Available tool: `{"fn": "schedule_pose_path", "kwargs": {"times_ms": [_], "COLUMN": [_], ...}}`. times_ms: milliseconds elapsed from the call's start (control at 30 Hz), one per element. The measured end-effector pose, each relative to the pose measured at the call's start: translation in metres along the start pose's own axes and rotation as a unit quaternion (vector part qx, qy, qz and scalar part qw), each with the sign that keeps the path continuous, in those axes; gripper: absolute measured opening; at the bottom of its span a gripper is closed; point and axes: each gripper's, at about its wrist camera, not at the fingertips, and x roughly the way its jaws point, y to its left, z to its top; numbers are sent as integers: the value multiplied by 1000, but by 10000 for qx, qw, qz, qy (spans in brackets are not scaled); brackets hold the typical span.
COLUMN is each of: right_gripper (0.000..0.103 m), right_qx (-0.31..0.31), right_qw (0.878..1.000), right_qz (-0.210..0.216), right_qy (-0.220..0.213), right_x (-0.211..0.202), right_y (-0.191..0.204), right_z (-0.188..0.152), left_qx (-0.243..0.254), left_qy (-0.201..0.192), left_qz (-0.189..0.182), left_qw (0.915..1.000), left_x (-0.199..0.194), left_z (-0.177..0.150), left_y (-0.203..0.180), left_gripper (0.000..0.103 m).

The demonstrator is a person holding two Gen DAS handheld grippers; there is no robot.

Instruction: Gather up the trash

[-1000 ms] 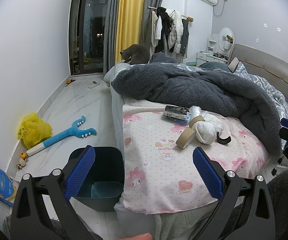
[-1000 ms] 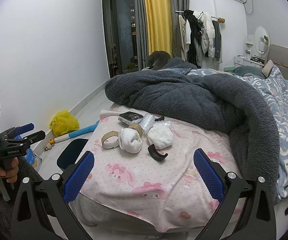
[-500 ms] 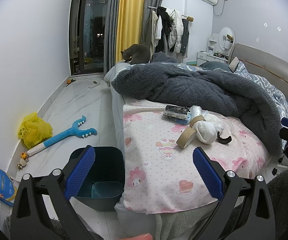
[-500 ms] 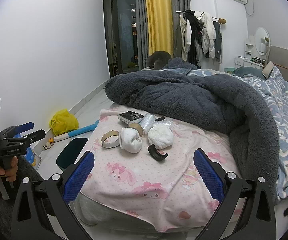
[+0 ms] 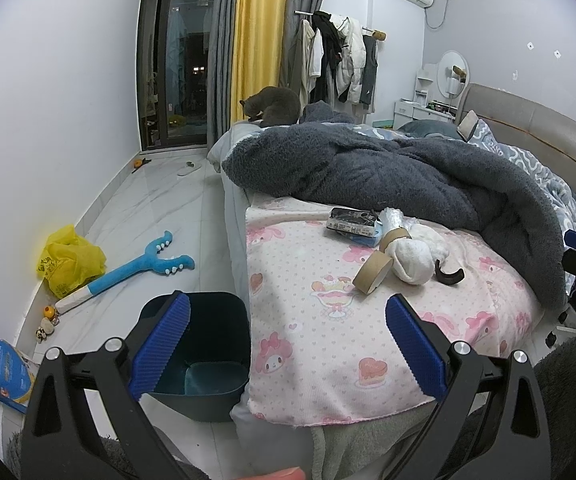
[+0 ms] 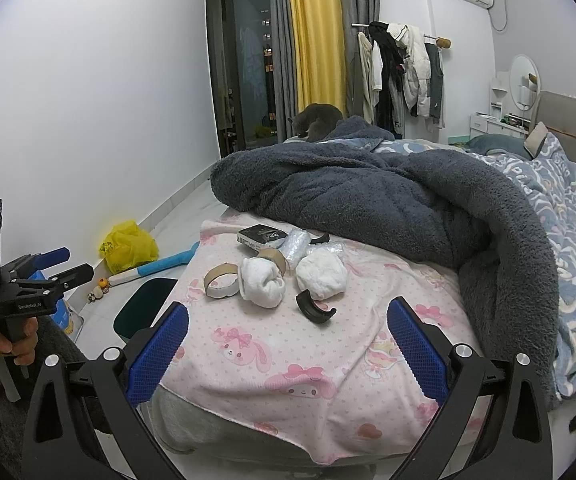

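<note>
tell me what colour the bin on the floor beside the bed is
Dark blue bin; it shows best in the left wrist view.

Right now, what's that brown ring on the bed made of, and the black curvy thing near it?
The brown ring looks like cardboard: matte tan wall, pale inside, probably an empty tape roll. The black curved piece looks like hard plastic, smooth with a slight shine, though I can't be sure.

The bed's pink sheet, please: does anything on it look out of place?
Yes. Empty tape cores, white wads, a black curved scrap and a small box litter the pink sheet; the bin stands beside the bed.
</note>
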Motion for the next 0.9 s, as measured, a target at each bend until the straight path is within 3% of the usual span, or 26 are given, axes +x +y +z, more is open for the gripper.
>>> {"fn": "schedule_pose_path", "kwargs": {"times_ms": [333, 700, 800, 900], "right_gripper": [100, 99, 86, 83], "right_qx": [-47, -359, -446, -449], "right_qw": [9999, 9981, 9974, 9963], "right_qz": [-27, 314, 271, 299], "right_qy": [95, 384, 497, 673], "right_x": [0, 37, 56, 75], "right_y": [1, 8, 5, -4], "right_z": [4, 3, 1, -2], "left_qx": [-40, 335, 454, 644], "left_qy": [-4, 362, 388, 316], "left_qz": [24, -470, -541, -656], "left_qw": [10000, 9977, 9967, 9953], "left_x": [5, 34, 43, 53], "left_z": [-1, 3, 5, 11], "left_y": [1, -7, -12, -16], "left_gripper": [100, 99, 99, 98]}}
